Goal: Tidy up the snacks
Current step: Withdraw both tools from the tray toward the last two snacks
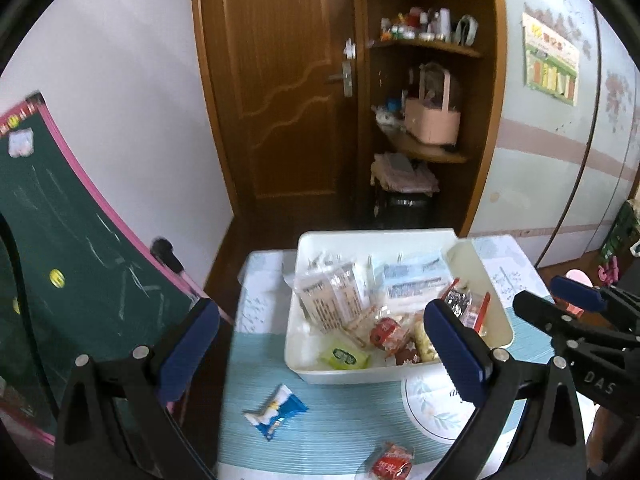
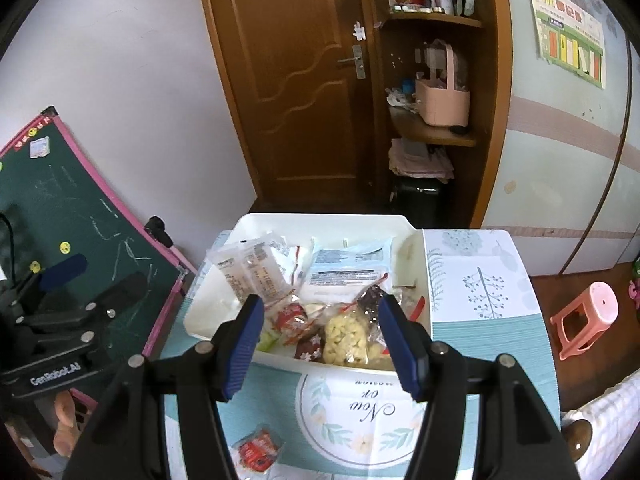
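A white bin (image 1: 390, 376) (image 2: 256, 226) sits on a small table and holds several wrapped snacks. Two snacks lie loose on the tablecloth: a blue and white packet (image 1: 276, 410) and a red packet (image 1: 392, 462) (image 2: 256, 450). My left gripper (image 1: 324, 348) is open and empty, above the table's near left part, with the blue packet between and below its fingers. My right gripper (image 2: 320, 340) is open and empty, just in front of the bin's near wall. The right gripper also shows at the right edge of the left wrist view (image 1: 560, 300).
A green chalkboard with a pink frame (image 1: 80, 240) (image 2: 80, 220) leans at the left of the table. A brown door (image 1: 280, 80) and corner shelves (image 2: 432, 136) stand behind. A pink stool (image 2: 584, 320) is on the floor at the right.
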`<state>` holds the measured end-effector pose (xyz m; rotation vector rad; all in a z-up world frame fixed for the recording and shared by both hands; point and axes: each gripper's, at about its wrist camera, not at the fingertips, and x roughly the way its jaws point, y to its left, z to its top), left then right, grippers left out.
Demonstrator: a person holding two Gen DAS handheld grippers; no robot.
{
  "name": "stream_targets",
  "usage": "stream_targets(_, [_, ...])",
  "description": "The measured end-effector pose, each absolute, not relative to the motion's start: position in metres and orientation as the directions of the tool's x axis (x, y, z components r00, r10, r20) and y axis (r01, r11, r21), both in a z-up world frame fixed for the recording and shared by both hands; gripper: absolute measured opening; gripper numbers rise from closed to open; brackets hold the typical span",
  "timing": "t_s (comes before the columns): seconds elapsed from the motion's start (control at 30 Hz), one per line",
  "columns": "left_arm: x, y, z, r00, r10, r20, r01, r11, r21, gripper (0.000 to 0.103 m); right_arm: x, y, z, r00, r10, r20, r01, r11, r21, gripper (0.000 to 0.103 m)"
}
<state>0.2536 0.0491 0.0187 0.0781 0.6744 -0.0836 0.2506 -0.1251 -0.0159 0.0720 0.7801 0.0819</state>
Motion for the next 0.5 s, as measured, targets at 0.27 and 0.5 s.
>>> stream_targets(0.27, [0.221,0.066,0.055,0.82,-0.041,-0.571,0.128,0.985,0.113,0.102,0.222,-0.102,0.012,0.737,0.113,-0.666,-0.099,0.993,0.059,0.06])
stream_targets(0.5, [0.219,0.083,0.028,0.79,-0.022,-0.613,0.177,0.965,0.193,0.102,0.212,-0.084,-0.002,0.72,0.114,-0.685,-0.133,0.991,0.025,0.066])
